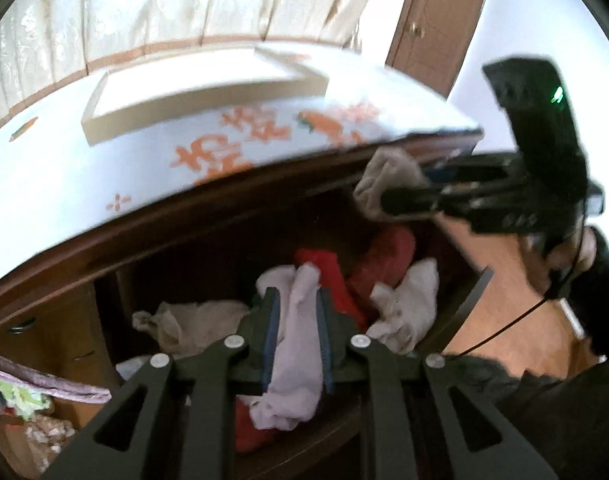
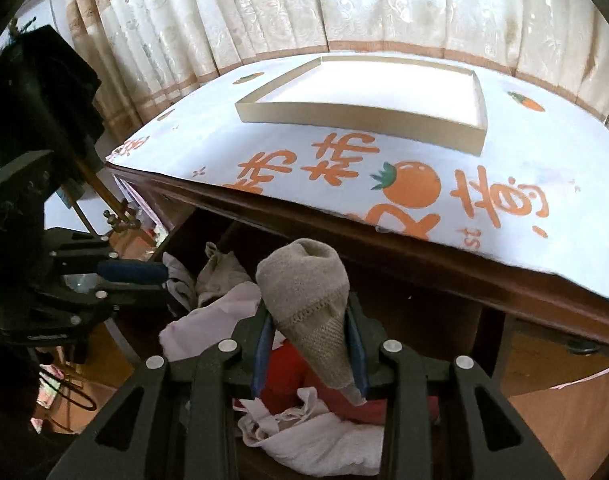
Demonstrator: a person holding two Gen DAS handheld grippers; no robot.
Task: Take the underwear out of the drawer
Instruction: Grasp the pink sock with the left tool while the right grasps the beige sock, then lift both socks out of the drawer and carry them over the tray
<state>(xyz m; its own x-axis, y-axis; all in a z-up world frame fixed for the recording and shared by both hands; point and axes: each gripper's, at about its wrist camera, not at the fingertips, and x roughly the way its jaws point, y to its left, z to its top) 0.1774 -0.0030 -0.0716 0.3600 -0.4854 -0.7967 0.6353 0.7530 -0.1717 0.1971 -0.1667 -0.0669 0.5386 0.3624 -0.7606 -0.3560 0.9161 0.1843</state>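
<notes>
Two garments are gripped at once above the open dark wooden drawer (image 1: 208, 240). Toward its left side, the left gripper (image 1: 297, 300) pinches a pale lilac cotton piece of underwear (image 1: 294, 356), whose tail hangs toward the red and white clothes below. Toward the right side, the right gripper (image 2: 309, 320) clamps a beige knitted piece of underwear (image 2: 308, 292). Each should probably be lifted straight up until the hanging cloth clears the drawer's front edge, then carried toward the shallow cardboard tray (image 2: 344, 120) on the orange-printed white tabletop.
</notes>
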